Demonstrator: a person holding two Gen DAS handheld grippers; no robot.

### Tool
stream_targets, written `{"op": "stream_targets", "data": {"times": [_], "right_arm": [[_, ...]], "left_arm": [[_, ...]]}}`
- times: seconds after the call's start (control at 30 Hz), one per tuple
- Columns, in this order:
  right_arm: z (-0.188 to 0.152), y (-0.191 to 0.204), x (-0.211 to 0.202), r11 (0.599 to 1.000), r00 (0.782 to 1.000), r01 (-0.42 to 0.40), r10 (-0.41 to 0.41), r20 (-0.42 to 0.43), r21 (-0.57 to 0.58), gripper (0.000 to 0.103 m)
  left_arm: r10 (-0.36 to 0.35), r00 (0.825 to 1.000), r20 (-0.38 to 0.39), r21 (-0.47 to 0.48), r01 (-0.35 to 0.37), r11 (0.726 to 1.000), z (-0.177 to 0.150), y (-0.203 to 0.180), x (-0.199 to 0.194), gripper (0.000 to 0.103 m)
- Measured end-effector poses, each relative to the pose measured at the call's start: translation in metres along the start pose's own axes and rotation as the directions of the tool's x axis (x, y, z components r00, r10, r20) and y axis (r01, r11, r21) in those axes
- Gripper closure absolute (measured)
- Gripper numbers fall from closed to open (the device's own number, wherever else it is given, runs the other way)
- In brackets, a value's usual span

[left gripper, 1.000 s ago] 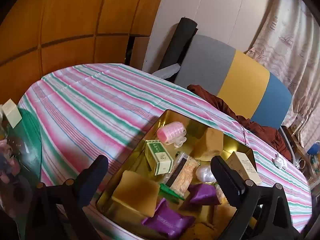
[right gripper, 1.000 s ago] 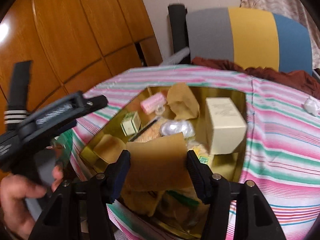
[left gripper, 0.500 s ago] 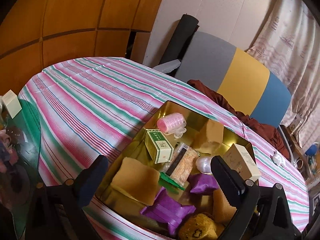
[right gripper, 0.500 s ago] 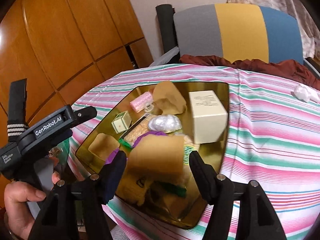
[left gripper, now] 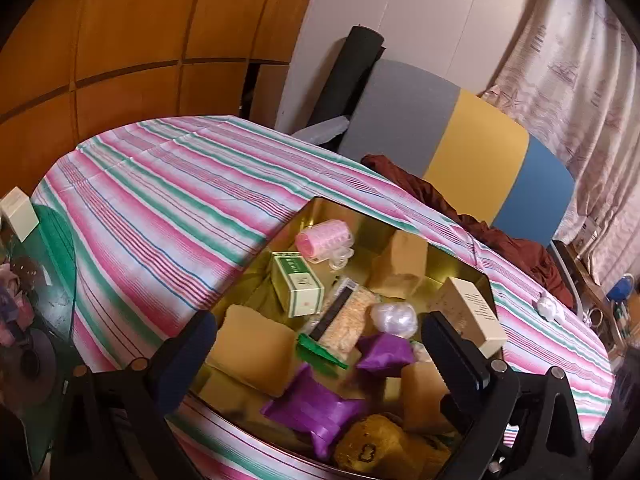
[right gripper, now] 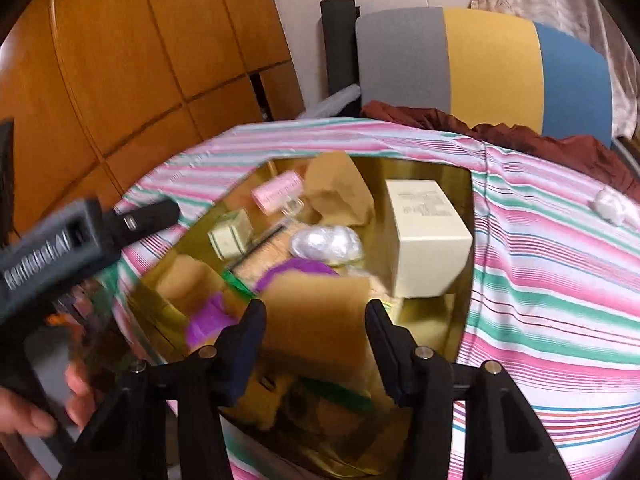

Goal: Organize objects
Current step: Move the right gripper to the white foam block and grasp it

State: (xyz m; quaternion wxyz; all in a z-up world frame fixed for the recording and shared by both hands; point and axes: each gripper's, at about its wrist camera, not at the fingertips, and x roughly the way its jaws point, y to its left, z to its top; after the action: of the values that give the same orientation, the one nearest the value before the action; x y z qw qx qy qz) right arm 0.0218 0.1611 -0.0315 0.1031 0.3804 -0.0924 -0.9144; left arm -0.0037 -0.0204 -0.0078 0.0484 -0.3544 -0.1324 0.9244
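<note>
Tablecloth (left gripper: 168, 208) with pink, green and white stripes covers the round table, and on it sits the gold tray (left gripper: 452, 270) full of small things.

From the left in the left wrist view: a tan sponge block (left gripper: 256, 346) lies near the tray's left edge, then the green and white box (left gripper: 298, 288), with the pink hair roller (left gripper: 324, 238) behind it. In the middle is a clear packet of grains (left gripper: 348, 322), a white crumpled bag (left gripper: 394, 318) and two purple pouches (left gripper: 384, 350). On the right stands the cream box (left gripper: 470, 314). The left gripper (left gripper: 316, 344) hovers over the near side of the tray, its fingers wide apart with nothing between them — compared with a second ago the tray looks a little further from the camera, and a yellow sponge with a dark mark (left gripper: 376, 450) now shows at the bottom edge.

In the right wrist view the left gripper's body (right gripper: 60, 248) and the person's hand (right gripper: 44, 404) are at the left. The right gripper (right gripper: 316, 332) holds a tan sponge sheet (right gripper: 316, 312) above the tray's near part; its jaws have just been closing and both pads touch the sheet's sides. A second ago the sheet was held closer to the camera; now the cream box (right gripper: 428, 236) appears larger and the view is blurred.
</note>
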Motion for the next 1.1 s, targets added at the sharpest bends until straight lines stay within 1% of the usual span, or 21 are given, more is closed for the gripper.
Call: {"op": "stream_targets", "data": {"times": [0.07, 0.1, 0.13, 0.17, 0.23, 0.3, 0.33, 0.37, 0.4, 0.43, 0.5, 0.57, 0.73, 0.8, 0.83, 0.9, 1.03, 1.1], "right_arm": [[0.003, -0.006, -0.013, 1.000, 0.998, -0.023, 0.022, 0.052, 0.021, 0.051], [0.004, -0.013, -0.023, 0.999, 0.996, -0.020, 0.017, 0.086, 0.034, 0.051], [0.005, -0.017, -0.029, 0.999, 0.995, -0.013, 0.009, 0.099, 0.041, 0.051], [0.006, -0.029, -0.037, 0.998, 0.993, 0.005, -0.012, 0.120, 0.060, 0.050], [0.008, -0.046, -0.044, 0.995, 0.990, 0.048, -0.058, 0.129, 0.083, 0.050], [0.007, -0.073, -0.050, 0.982, 0.981, 0.150, -0.163, 0.110, 0.111, 0.050], [0.008, -0.080, -0.051, 0.977, 0.976, 0.180, -0.192, 0.102, 0.118, 0.050], [0.007, -0.093, -0.053, 0.966, 0.968, 0.224, -0.236, 0.089, 0.129, 0.050], [0.007, -0.110, -0.056, 0.949, 0.954, 0.280, -0.291, 0.066, 0.145, 0.049], [0.006, -0.116, -0.056, 0.940, 0.947, 0.305, -0.316, 0.053, 0.152, 0.049], [0.003, -0.144, -0.059, 0.908, 0.922, 0.380, -0.388, 0.008, 0.175, 0.049], [-0.003, -0.167, -0.060, 0.889, 0.909, 0.410, -0.415, -0.020, 0.201, 0.049], [-0.014, -0.216, -0.066, 0.855, 0.887, 0.457, -0.458, -0.054, 0.248, 0.049], [-0.016, -0.233, -0.068, 0.845, 0.882, 0.465, -0.466, -0.063, 0.262, 0.049], [-0.018, -0.238, -0.071, 0.843, 0.882, 0.466, -0.467, -0.065, 0.266, 0.049], [-0.017, -0.256, -0.067, 0.840, 0.880, 0.468, -0.470, -0.065, 0.275, 0.049], [-0.002, -0.291, -0.057, 0.845, 0.888, 0.452, -0.456, -0.057, 0.285, 0.049], [0.012, -0.316, -0.050, 0.845, 0.892, 0.440, -0.449, -0.043, 0.303, 0.049]], "left_arm": [[-0.014, 1.000, 0.010, 0.008, 0.014, 1.000, 0.001, -0.005, -0.003, 0.000], [-0.028, 1.000, 0.011, 0.009, 0.028, 1.000, 0.001, -0.009, -0.003, 0.000], [-0.050, 0.999, 0.012, 0.009, 0.050, 0.999, 0.000, -0.012, -0.004, 0.000], [-0.071, 0.997, 0.008, 0.009, 0.071, 0.997, -0.001, -0.018, -0.004, 0.000], [-0.103, 0.995, -0.005, 0.013, 0.103, 0.995, -0.003, -0.030, -0.004, 0.000], [-0.145, 0.989, -0.027, 0.034, 0.146, 0.989, -0.008, -0.047, -0.002, 0.000], [-0.154, 0.988, -0.035, 0.046, 0.155, 0.987, -0.010, -0.054, -0.002, 0.000], [-0.174, 0.984, -0.049, 0.072, 0.177, 0.981, -0.013, -0.067, -0.001, 0.000], [-0.186, 0.981, -0.059, 0.088, 0.191, 0.978, -0.014, -0.074, 0.000, 0.000], [-0.202, 0.977, -0.073, 0.117, 0.210, 0.971, -0.018, -0.087, 0.000, 0.000], [-0.217, 0.972, -0.086, 0.155, 0.228, 0.961, -0.022, -0.107, 0.000, 0.000], [-0.239, 0.965, -0.103, 0.179, 0.255, 0.950, -0.027, -0.124, 0.001, 0.000], [-0.276, 0.947, -0.164, 0.256, 0.311, 0.915, -0.043, -0.173, 0.008, 0.000], [-0.290, 0.933, -0.212, 0.276, 0.342, 0.898, -0.050, -0.192, 0.016, 0.000], [-0.294, 0.924, -0.246, 0.288, 0.359, 0.888, -0.055, -0.203, 0.022, 0.000], [-0.295, 0.914, -0.278, 0.297, 0.374, 0.879, -0.061, -0.217, 0.030, 0.000], [-0.299, 0.905, -0.303, 0.311, 0.391, 0.866, -0.068, -0.235, 0.039, 0.000], [-0.305, 0.901, -0.309, 0.322, 0.401, 0.857, -0.071, -0.243, 0.042, 0.000]]}}
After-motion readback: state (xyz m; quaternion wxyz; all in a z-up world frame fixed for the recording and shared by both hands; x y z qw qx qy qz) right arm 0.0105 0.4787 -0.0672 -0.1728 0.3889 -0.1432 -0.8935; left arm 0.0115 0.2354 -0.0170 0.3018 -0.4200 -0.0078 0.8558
